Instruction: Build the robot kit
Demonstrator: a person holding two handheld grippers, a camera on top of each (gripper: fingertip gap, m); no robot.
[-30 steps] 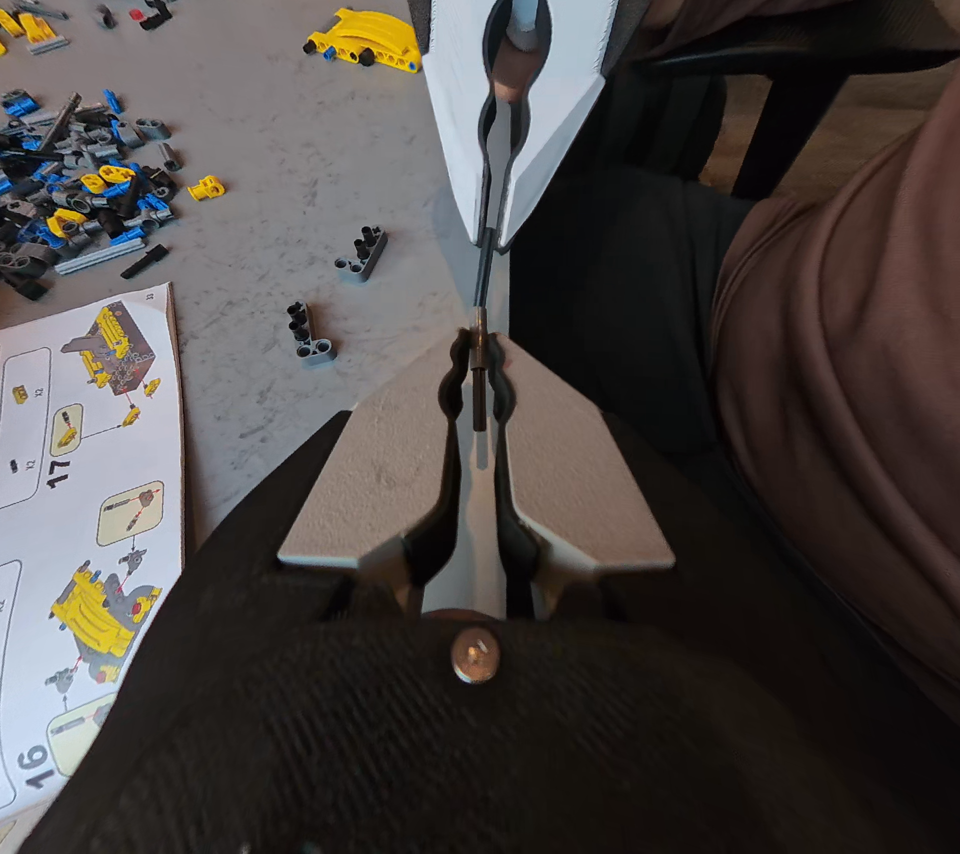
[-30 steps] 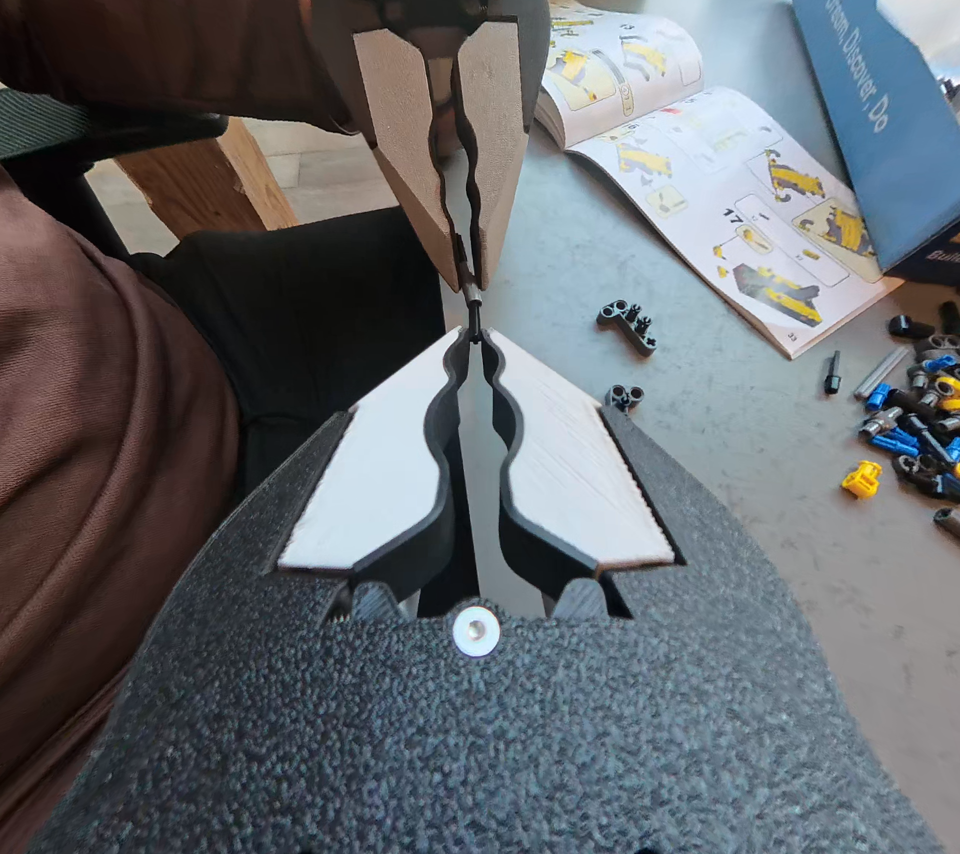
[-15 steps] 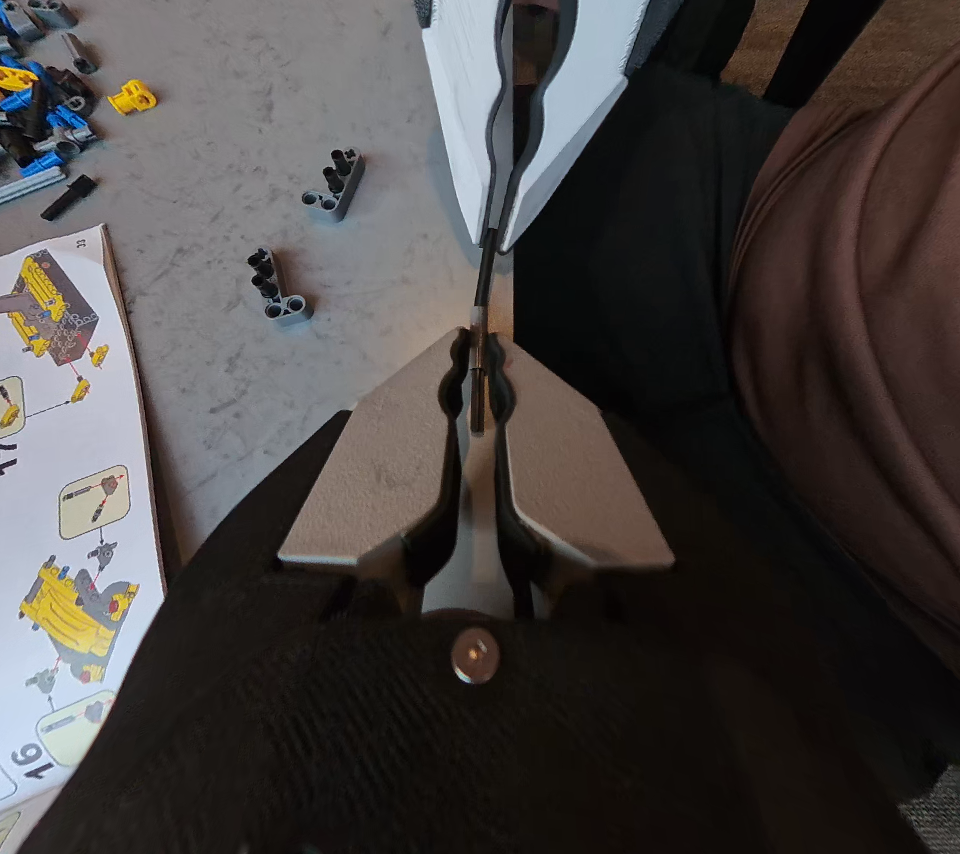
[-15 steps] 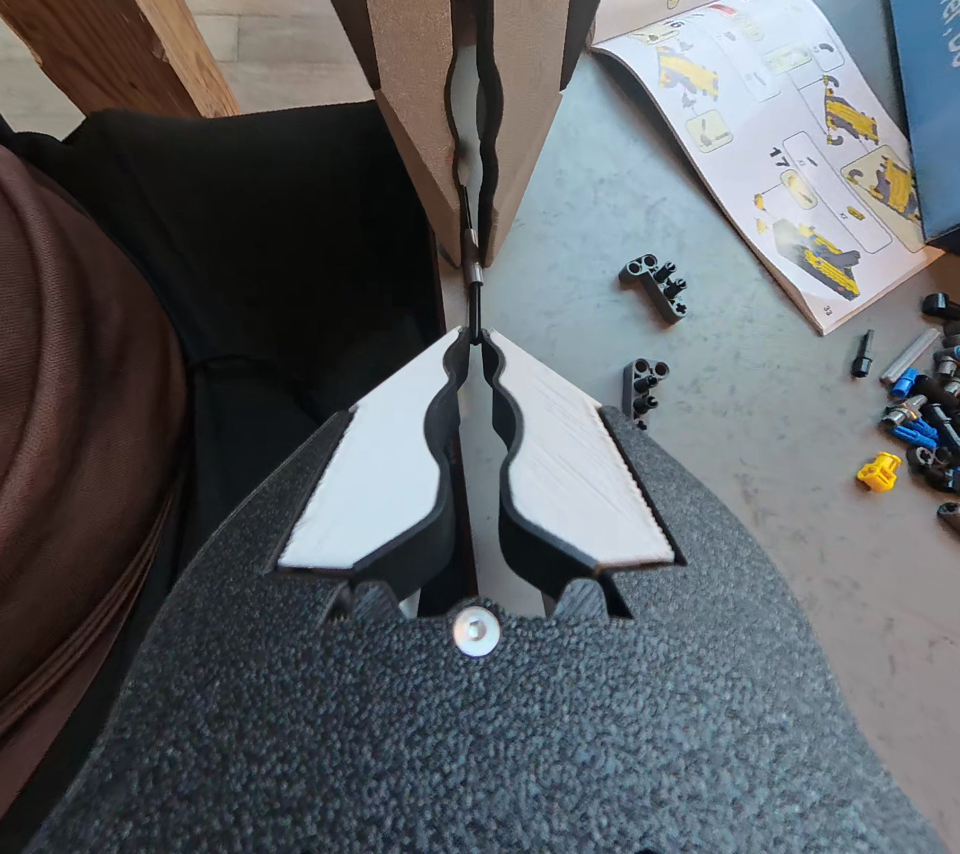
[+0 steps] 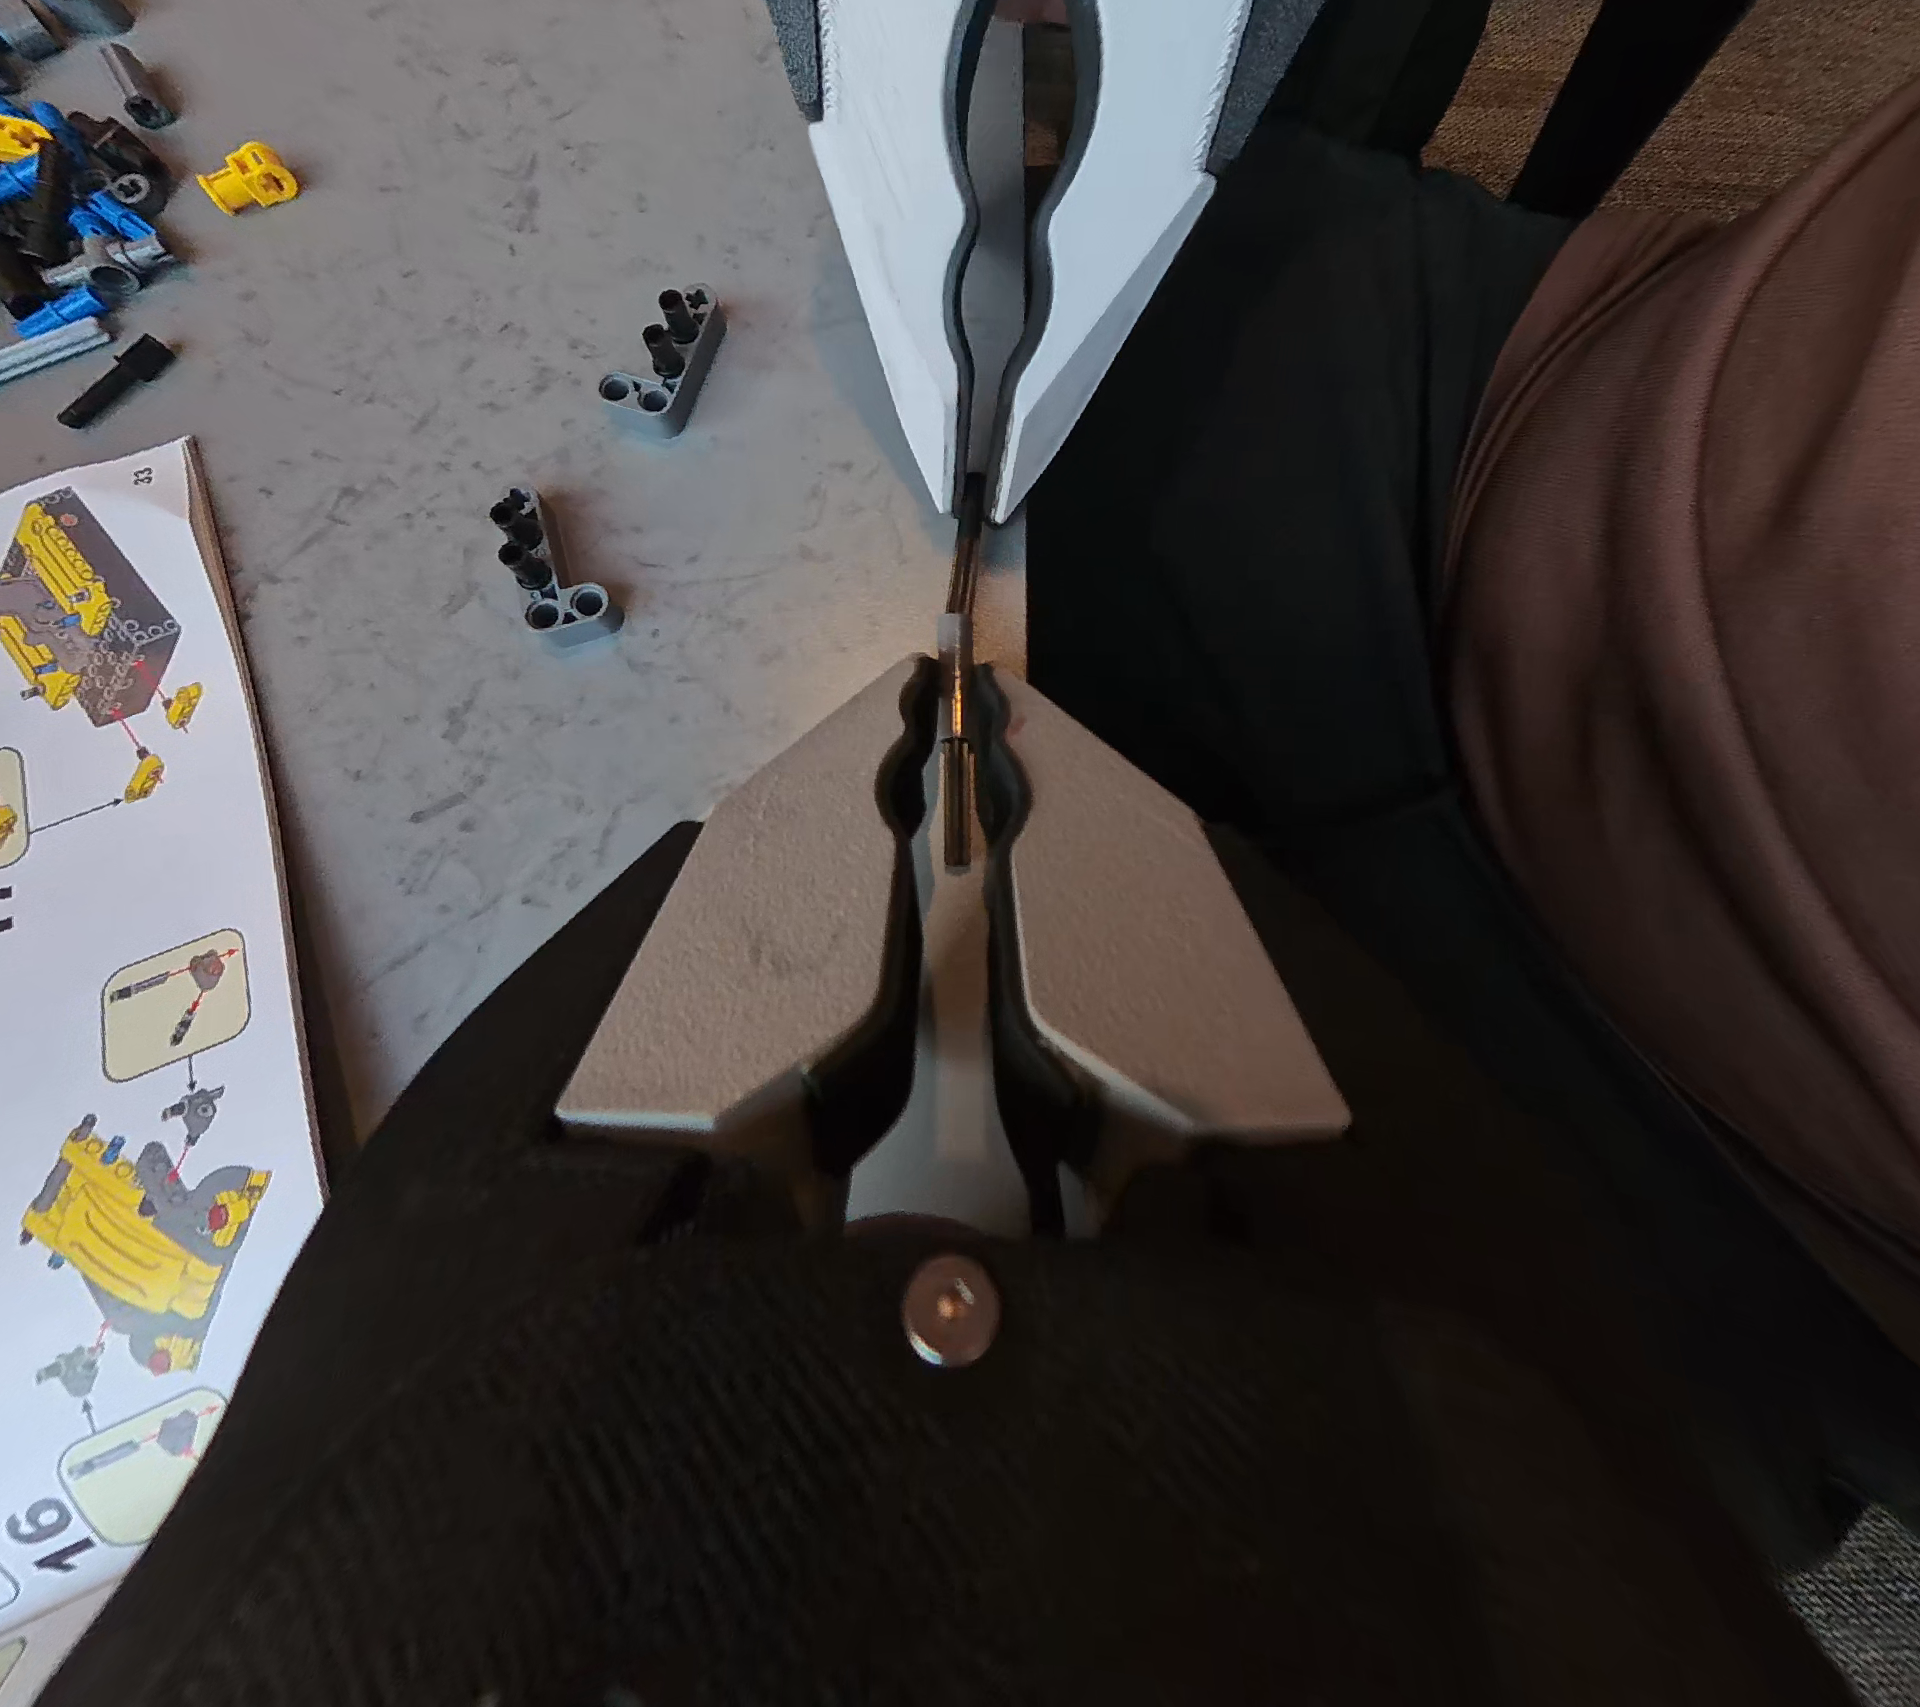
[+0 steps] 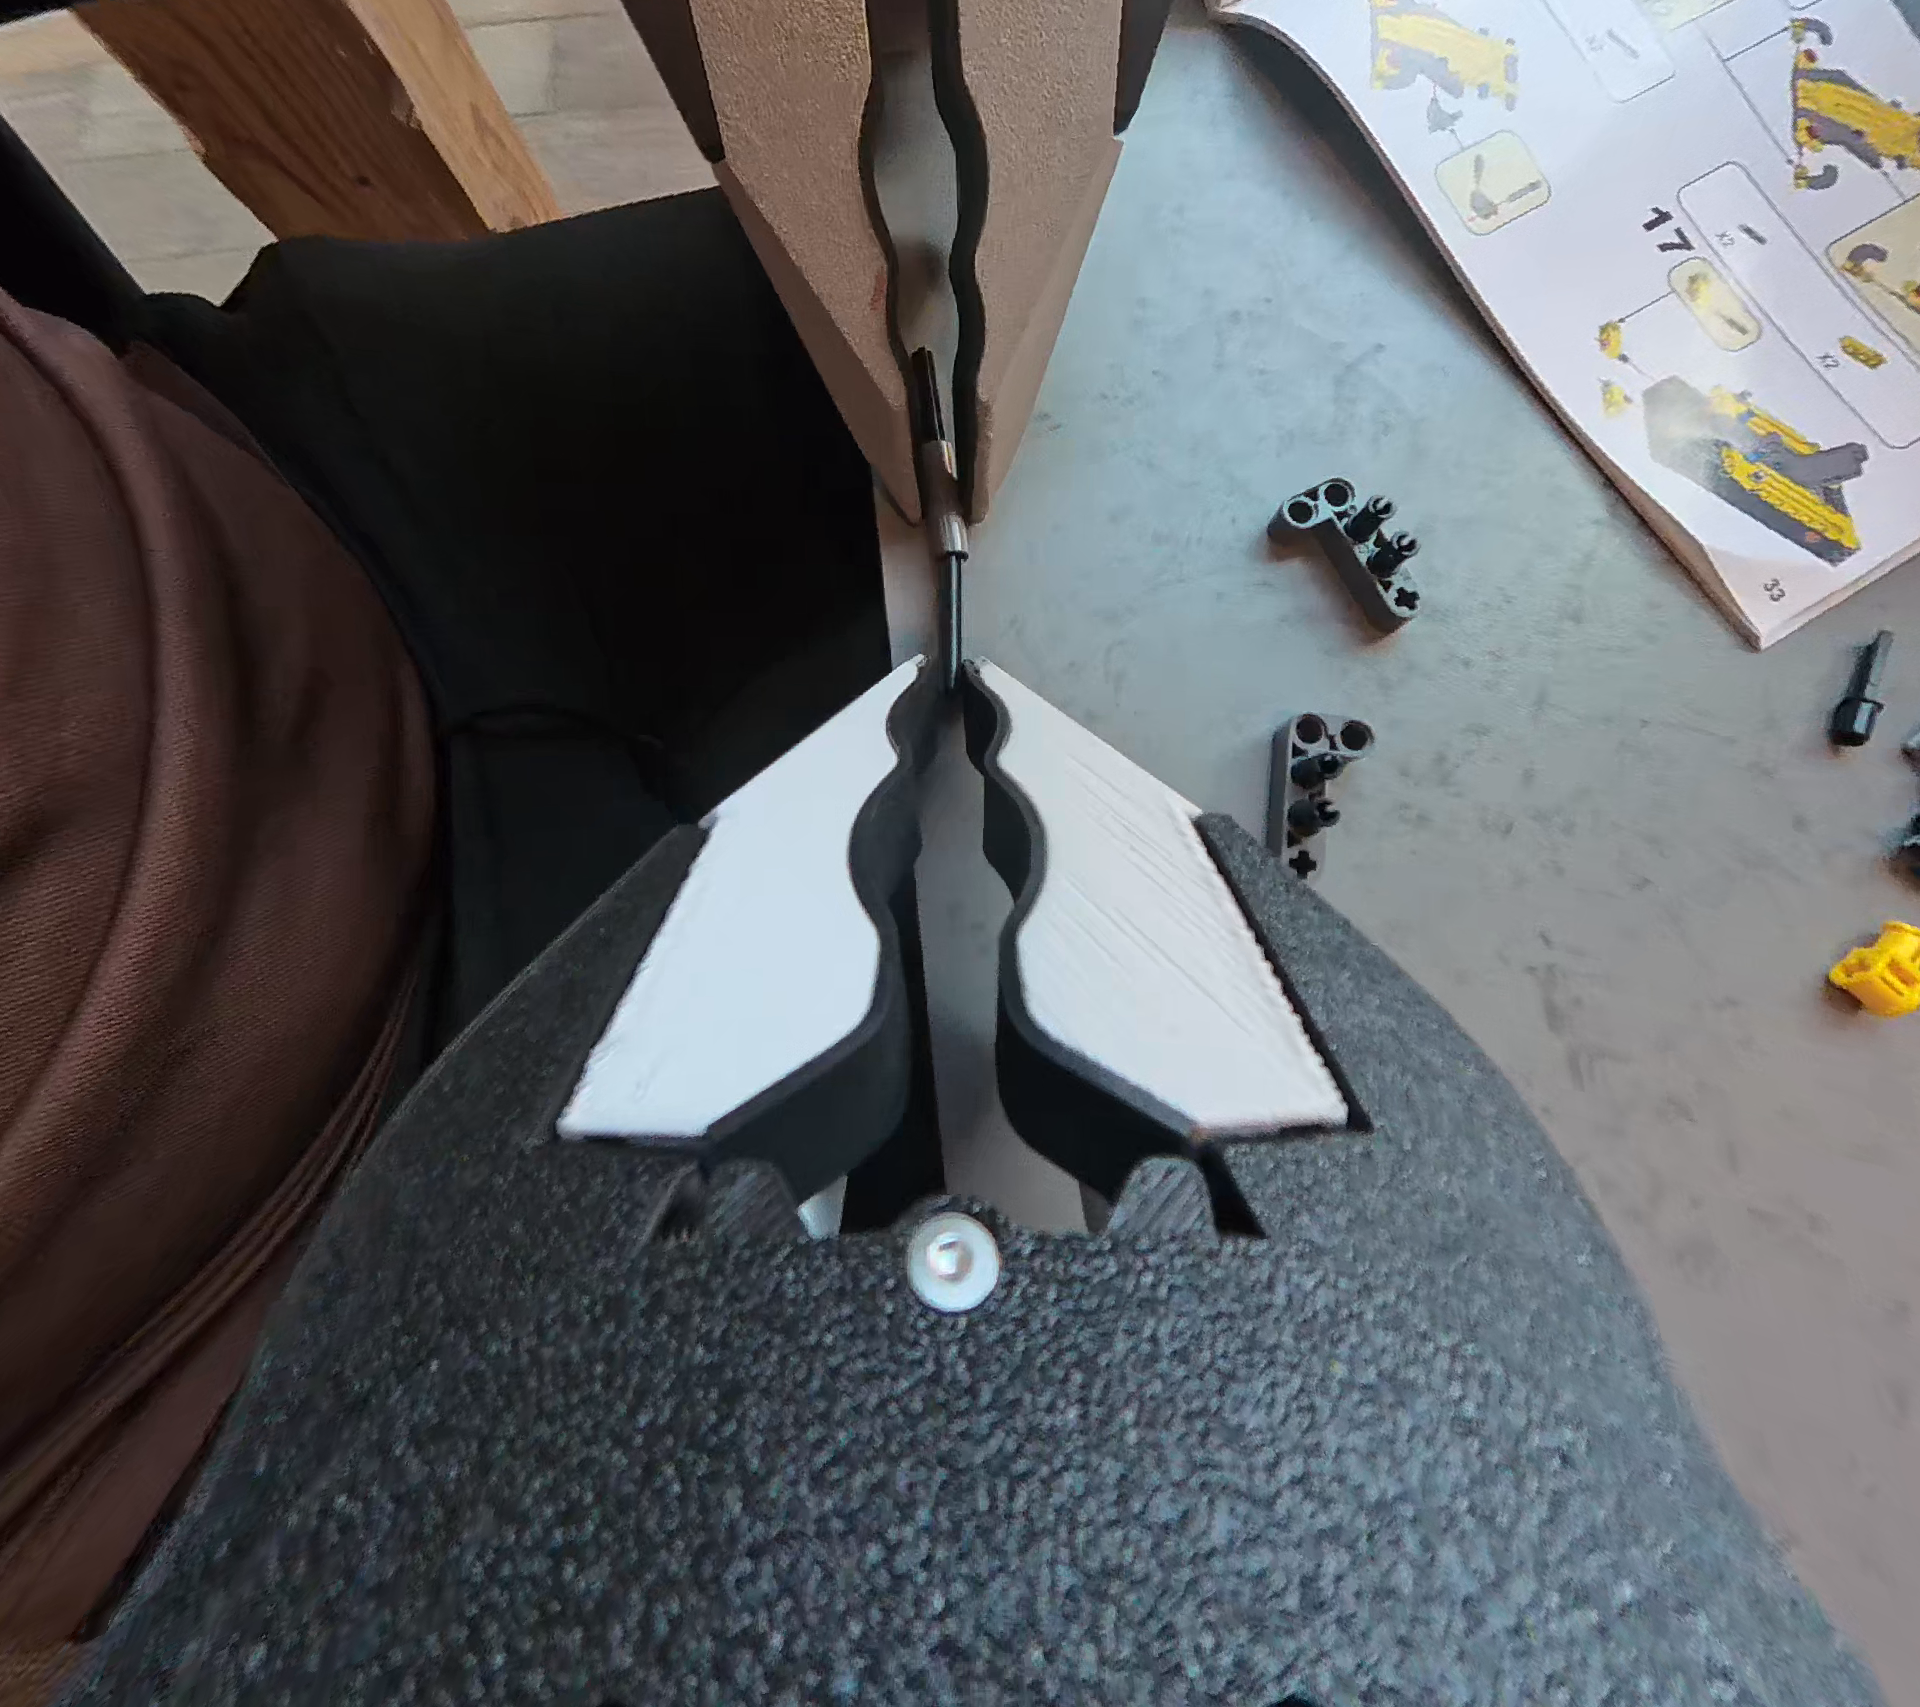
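Observation:
My left gripper (image 5: 951, 670), with tan fingers, is shut on a dark rod piece (image 5: 956, 784) with a pale collar (image 5: 954, 631). My right gripper (image 6: 945, 670), with white fingers, is shut on the thin black axle (image 6: 951, 608) that runs out of that piece. The two grippers meet tip to tip over the near edge of the grey table (image 5: 468, 47). The right gripper shows at the top of the left wrist view (image 5: 975, 509). The left gripper shows at the top of the right wrist view (image 6: 940, 514). How far the axle goes into the collar is hidden.
Two grey L-shaped beams with black pins (image 5: 665, 364) (image 5: 551, 577) lie just left of the grippers. An open instruction booklet (image 5: 125, 930) lies near them. A yellow connector (image 5: 249, 177), a black pin (image 5: 114, 379) and a pile of small parts (image 5: 73, 203) lie farther out. A person's brown sleeve (image 5: 1662, 722) is on the right. It is some 15 centimeters from my right tips to the yellow connector (image 5: 249, 177).
Both grippers have moved together, still tip to tip on the rod. The beams, loose parts and booklet have shifted in both views. Neither grip has changed.

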